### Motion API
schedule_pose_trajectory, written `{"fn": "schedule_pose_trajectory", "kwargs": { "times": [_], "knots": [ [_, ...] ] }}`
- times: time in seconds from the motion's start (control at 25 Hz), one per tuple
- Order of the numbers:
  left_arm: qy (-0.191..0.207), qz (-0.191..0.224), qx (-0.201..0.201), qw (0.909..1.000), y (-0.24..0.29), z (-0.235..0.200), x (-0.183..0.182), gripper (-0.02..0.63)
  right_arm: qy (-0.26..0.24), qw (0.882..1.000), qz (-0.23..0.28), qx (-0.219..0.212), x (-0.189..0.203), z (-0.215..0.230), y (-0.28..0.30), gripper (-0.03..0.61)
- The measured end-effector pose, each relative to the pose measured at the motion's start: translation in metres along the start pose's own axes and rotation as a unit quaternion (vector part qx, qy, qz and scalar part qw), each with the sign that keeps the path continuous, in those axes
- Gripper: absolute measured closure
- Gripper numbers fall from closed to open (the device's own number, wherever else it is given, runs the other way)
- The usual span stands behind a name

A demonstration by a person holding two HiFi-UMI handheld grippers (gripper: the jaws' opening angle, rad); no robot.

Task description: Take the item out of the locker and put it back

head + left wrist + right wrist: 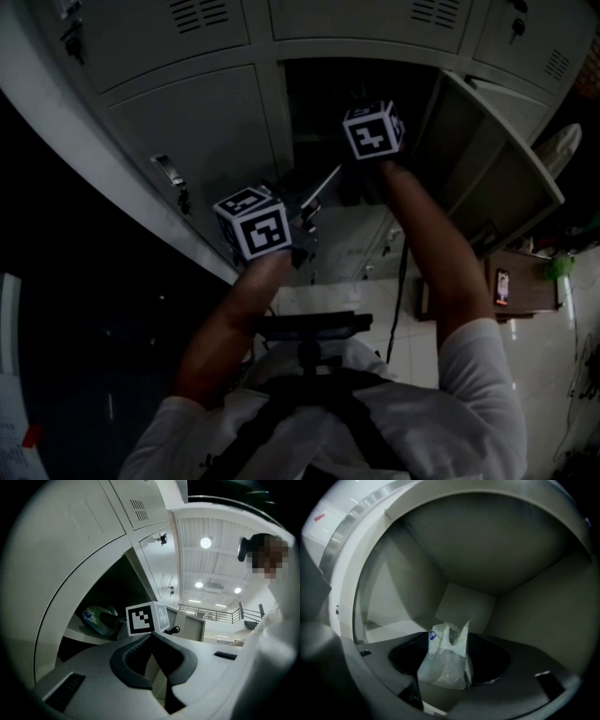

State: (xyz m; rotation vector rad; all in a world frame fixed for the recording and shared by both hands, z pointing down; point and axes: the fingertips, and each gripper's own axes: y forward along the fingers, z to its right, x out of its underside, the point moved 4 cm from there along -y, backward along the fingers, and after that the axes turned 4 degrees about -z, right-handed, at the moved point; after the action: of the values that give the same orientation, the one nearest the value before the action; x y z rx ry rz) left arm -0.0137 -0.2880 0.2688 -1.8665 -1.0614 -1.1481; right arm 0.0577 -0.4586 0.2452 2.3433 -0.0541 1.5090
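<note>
My right gripper [452, 641] was inside the open locker [487, 550], with its jaws spread wide. The bag [444, 660] stood upright on the locker floor between the jaws, handles up, and the pads did not press on it. It was a thin, whitish plastic bag with a blue mark near the top.

My left gripper [151, 638] was outside the locker, lower than the right one and to its left in the head view. Its jaws were closed tip to tip with nothing in them. In the left gripper view the bag sat on the compartment's floor, just behind my right gripper's marker cube [143, 619]. In the head view the door [492, 159] stood swung open at the right of the compartment.
</note>
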Motion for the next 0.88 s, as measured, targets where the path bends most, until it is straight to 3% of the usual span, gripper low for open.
{"fn": "schedule_pose_trajectory", "kwargs": {
  "times": [0.4,0.88],
  "knots": [
    [0.004,0.003,0.005,1.0000,-0.007,0.011,-0.001,0.615,0.009,0.999,0.029,0.034,-0.002,0.013,-0.032,0.301],
    [0.005,0.004,0.021,0.9998,-0.011,0.023,0.003,0.615,0.028,0.997,0.067,0.001,0.003,-0.006,-0.079,0.301]
  ]
}}
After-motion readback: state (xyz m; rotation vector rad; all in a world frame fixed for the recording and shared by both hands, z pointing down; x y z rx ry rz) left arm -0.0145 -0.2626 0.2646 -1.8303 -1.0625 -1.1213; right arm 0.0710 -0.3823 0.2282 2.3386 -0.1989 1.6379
